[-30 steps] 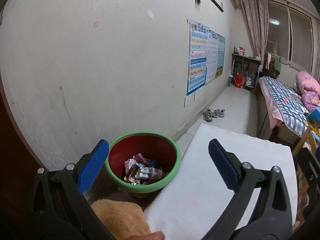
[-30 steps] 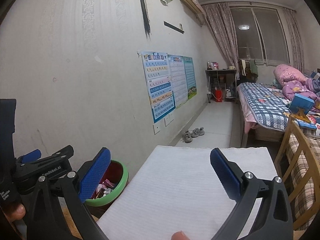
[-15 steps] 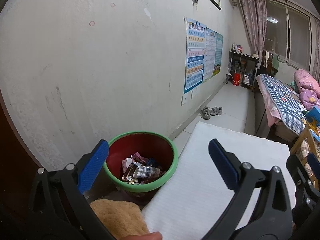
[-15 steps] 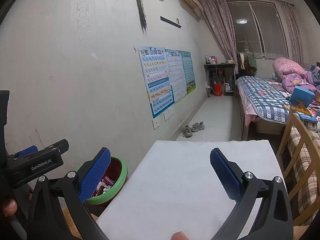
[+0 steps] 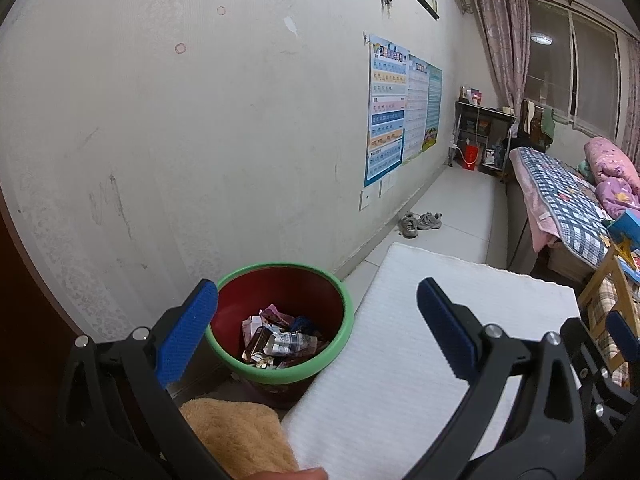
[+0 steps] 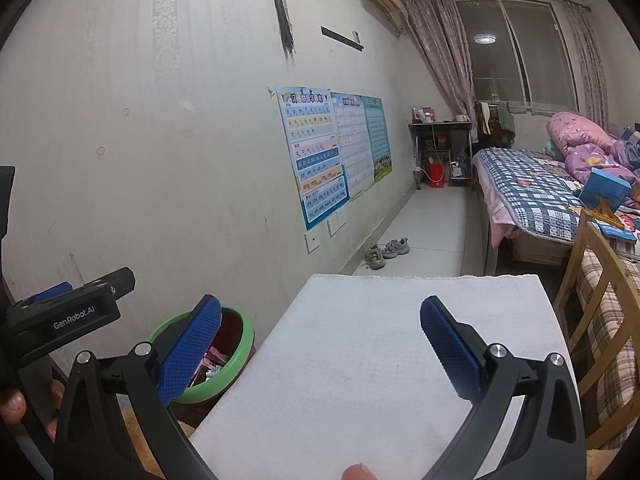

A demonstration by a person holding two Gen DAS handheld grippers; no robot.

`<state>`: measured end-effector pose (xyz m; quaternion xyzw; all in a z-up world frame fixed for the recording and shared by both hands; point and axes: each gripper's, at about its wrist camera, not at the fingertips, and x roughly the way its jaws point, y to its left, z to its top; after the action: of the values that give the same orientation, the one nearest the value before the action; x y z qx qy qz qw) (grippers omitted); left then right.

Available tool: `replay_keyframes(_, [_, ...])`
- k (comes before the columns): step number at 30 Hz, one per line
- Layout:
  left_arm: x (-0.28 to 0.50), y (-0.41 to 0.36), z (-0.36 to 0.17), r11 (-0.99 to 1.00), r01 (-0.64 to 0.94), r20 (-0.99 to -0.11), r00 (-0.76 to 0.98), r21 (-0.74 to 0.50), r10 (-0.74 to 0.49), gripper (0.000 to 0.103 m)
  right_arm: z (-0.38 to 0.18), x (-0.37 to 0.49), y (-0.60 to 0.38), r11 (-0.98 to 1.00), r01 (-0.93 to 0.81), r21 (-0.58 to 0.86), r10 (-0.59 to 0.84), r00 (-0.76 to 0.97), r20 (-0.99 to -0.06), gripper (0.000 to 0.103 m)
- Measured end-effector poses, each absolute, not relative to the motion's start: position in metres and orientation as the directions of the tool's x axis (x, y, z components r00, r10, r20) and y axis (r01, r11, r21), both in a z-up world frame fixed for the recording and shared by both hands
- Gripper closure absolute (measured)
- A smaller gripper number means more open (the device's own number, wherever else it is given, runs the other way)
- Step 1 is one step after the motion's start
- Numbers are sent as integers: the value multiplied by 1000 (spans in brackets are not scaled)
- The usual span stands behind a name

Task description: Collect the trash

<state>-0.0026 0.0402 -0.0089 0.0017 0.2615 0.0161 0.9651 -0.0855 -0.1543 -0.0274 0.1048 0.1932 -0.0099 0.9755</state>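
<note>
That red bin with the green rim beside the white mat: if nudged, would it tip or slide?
The bin looks wide-mouthed and squat, so it would probably slide rather than tip. It holds only crumpled wrappers, so it is likely light. It stands near the wall, which may stop it.

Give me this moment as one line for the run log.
left hand-held gripper: open, empty | right hand-held gripper: open, empty | trash bin: holds wrappers, beside white table | table: no trash visible

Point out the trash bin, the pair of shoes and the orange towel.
trash bin [image 5: 347, 322]: left wrist view, green rim on its right side.
pair of shoes [image 5: 420, 222]: left wrist view, between the two shoes.
orange towel [image 5: 236, 432]: left wrist view, fuzzy middle.
</note>
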Motion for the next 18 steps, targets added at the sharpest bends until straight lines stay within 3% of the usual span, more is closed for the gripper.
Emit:
replay_keyframes(13, [0,38,-11,1000,-19,-525,851,6,19,6,-34,-84,-156,977,76,199,12,913,-407,7])
replay_keyframes(18, [1,40,-16,1000,-14,-531,847,20,22,5,-58,-78,-173,985,111,132,-39,889,-456,7])
